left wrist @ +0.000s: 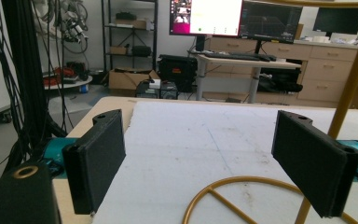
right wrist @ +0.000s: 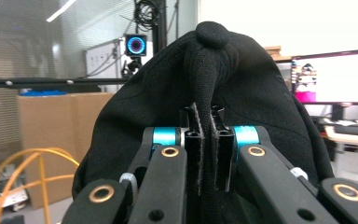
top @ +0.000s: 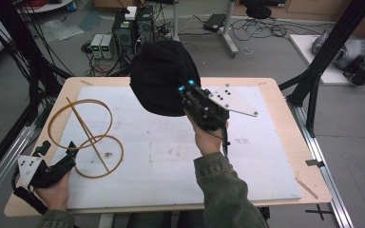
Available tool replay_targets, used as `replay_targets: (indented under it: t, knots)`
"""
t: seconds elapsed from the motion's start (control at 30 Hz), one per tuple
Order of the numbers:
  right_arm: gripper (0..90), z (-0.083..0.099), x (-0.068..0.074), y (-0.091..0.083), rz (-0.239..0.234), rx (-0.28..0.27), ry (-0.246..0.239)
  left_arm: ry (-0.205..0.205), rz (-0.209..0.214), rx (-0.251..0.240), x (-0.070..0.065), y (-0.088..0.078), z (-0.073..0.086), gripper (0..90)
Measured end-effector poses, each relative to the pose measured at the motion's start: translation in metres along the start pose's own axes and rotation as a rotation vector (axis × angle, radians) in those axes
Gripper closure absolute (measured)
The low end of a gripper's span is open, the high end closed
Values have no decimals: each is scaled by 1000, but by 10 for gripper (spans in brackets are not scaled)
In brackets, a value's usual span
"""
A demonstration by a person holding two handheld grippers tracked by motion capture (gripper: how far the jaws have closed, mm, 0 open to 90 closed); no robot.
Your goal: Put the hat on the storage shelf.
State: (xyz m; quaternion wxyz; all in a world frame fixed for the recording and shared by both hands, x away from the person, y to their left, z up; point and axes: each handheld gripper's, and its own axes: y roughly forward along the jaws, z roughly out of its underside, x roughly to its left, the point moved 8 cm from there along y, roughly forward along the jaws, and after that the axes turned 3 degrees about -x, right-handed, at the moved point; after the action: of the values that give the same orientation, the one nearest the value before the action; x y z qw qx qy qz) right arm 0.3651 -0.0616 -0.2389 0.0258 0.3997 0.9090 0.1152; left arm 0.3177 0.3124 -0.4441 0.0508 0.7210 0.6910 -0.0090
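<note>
A black cap (top: 164,78) hangs in the air above the back middle of the table, held up by my right gripper (top: 188,91). In the right gripper view the jaws are shut on a pinched fold of the black cap (right wrist: 242,93), just below its top button. A gold wire stand (top: 86,137), made of two rings and crossed rods, rests on the white mat at the left. My left gripper (top: 59,151) sits at the near left edge beside the stand's lower ring. Its jaws are open in the left gripper view, with the gold wire stand (left wrist: 242,193) between and just beyond them.
A white mat (top: 180,152) covers most of the wooden table (top: 292,118). Black frame posts stand at both sides, with cables and computer boxes (top: 133,28) on the floor behind. A desk with monitors (left wrist: 235,18) is farther back.
</note>
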Motion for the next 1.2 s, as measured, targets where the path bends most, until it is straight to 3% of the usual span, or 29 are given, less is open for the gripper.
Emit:
replay_targets:
  t: [0.1,0.2,0.3,0.43,0.73,1.2]
  knots:
    - [872,1,8,9,-20,-3,13,10,3,-4,-2,-1,-1,176]
    - [871,1,27,28,-56,-1,20,29,21,-4,-7,-1,0,176]
    - [871,1,39,37,-81,1,16,28,27,-3,-9,0,0,176]
    - [871,5,68,59,-138,15,13,21,24,-4,-7,0,0,176]
    - [872,17,113,89,-226,20,28,10,32,-2,-9,0,1,176]
    - [871,29,139,106,-320,31,68,-12,23,-8,-5,1,2,176]
